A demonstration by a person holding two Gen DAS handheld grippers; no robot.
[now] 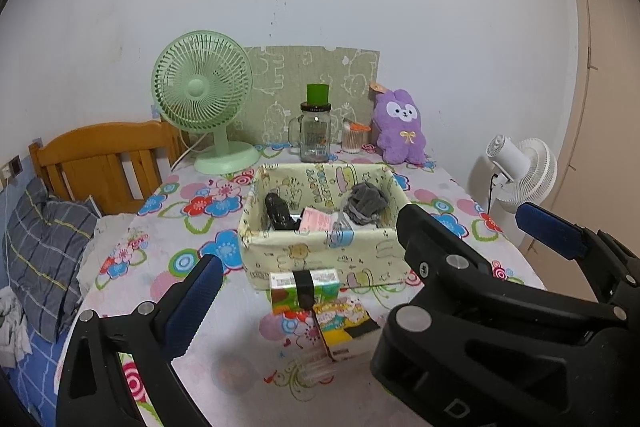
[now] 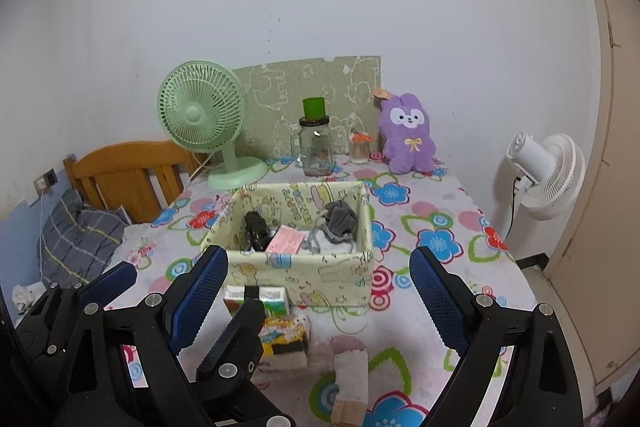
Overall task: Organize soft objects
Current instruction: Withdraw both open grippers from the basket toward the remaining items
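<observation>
Fabric basket (image 2: 304,277) holds soft things already. Both the left gripper (image 2: 176,283) and the right gripper (image 2: 318,291) are wide open and empty. Best to lower slowly onto the tissue pack (image 2: 256,297), gripping its middle.

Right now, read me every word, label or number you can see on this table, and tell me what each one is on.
"D": pale letter on the black gripper body, cut off by the picture edge.
Fabric storage box: green lettering on its inner back wall, too distorted to read.
Glass jar: printed label, too small.
Green carton: white label, blurred.
Pink packet in the box: print too small.
Nothing else is legible.
</observation>
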